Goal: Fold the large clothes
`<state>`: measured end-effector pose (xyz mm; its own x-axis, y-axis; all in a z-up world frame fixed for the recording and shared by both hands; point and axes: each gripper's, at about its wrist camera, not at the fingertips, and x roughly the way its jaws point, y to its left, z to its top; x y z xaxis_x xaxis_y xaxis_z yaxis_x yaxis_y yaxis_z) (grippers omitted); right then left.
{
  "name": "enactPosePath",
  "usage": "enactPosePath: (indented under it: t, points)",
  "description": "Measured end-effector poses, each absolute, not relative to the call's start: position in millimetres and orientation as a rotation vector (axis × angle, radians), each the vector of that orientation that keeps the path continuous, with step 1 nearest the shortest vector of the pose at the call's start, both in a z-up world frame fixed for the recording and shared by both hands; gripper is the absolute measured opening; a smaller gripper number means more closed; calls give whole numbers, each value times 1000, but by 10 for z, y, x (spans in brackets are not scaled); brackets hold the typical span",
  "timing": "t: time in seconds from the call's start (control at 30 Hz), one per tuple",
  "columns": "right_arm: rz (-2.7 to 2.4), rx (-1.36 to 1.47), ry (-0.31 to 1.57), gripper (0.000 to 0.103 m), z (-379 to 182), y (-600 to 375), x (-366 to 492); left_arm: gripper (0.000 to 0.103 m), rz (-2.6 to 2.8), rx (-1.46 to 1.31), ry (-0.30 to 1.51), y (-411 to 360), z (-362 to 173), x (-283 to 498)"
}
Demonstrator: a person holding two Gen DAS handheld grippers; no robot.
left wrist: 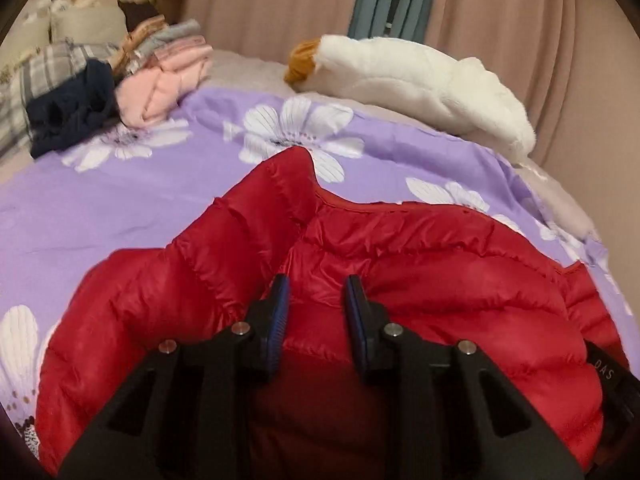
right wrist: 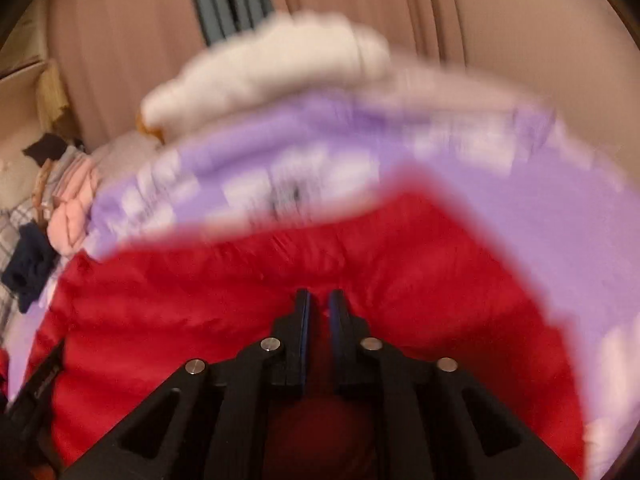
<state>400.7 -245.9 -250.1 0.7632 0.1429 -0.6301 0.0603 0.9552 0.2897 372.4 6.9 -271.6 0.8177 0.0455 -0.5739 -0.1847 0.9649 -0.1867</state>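
From the left wrist view, I see my left hand-held gripper (left wrist: 316, 292) with its jaws apart, holding nothing, poised over the red down jacket (left wrist: 400, 280). The jacket lies rumpled on the purple floral bedspread (left wrist: 120, 208), one sleeve (left wrist: 272, 192) pointing away. I judge folding has barely begun. A stack of folded clothes (left wrist: 168, 68) and a white plush goose (left wrist: 420, 80) sit further back.

The right wrist view is motion-blurred. My right hand-held gripper (right wrist: 319, 304) has a narrow gap; whether it pinches jacket fabric, I cannot tell.
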Motion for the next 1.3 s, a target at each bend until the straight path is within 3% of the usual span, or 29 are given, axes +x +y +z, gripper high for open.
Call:
enactPosePath:
  t: [0.17, 1.3]
  points:
    - [-29, 203, 724, 1, -2482, -2326, 4006, 29, 135, -219, 660, 78, -2785, 3872]
    - [33, 304, 689, 1, -2583, -2423, 4120, 29, 110, -274, 679, 133, -2861, 3942]
